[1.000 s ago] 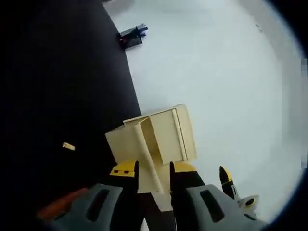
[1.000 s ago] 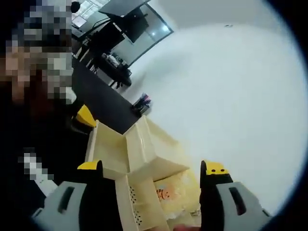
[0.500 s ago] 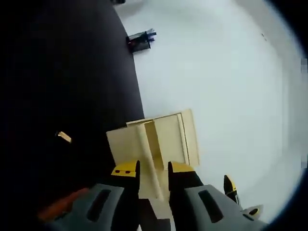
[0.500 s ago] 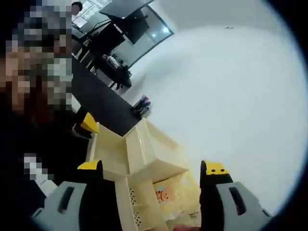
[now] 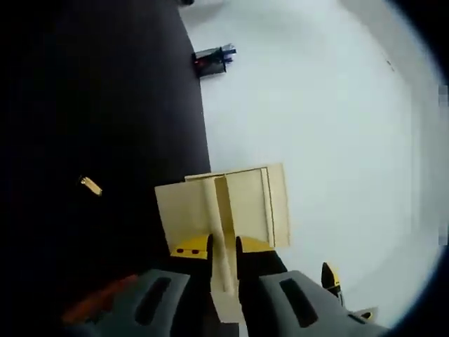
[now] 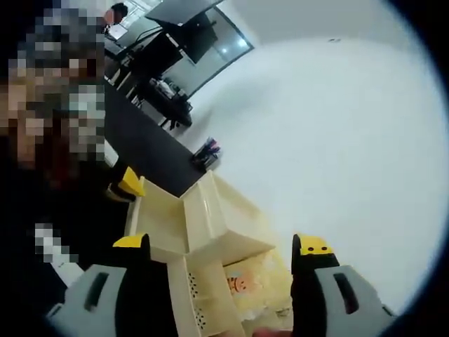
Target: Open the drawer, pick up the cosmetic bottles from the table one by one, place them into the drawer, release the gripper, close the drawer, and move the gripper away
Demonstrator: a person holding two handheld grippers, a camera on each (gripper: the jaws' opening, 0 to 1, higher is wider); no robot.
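A cream drawer unit (image 5: 245, 203) stands where the black table meets the white wall. My left gripper (image 5: 223, 247) has its jaws pressed against both sides of the drawer's upright front panel (image 5: 220, 225), which runs up between them. In the right gripper view the same unit (image 6: 210, 217) shows with its drawer (image 6: 154, 217) pulled out to the left, and the left gripper's yellow tip (image 6: 130, 182) rests at the drawer's far edge. My right gripper (image 6: 223, 244) hangs over the unit, wide open and holding nothing. A small gold bottle (image 5: 90, 185) lies on the black table.
A dark pen holder (image 5: 214, 60) stands farther along the table edge, also in the right gripper view (image 6: 208, 151). A yellow packet with an orange figure (image 6: 242, 284) lies below the unit. An orange object (image 5: 98, 302) sits by my left jaw. A person is close on the left.
The left jaws have narrowed onto the drawer's front panel, and the left camera has shifted slightly. The right gripper has barely moved and stays wide open.
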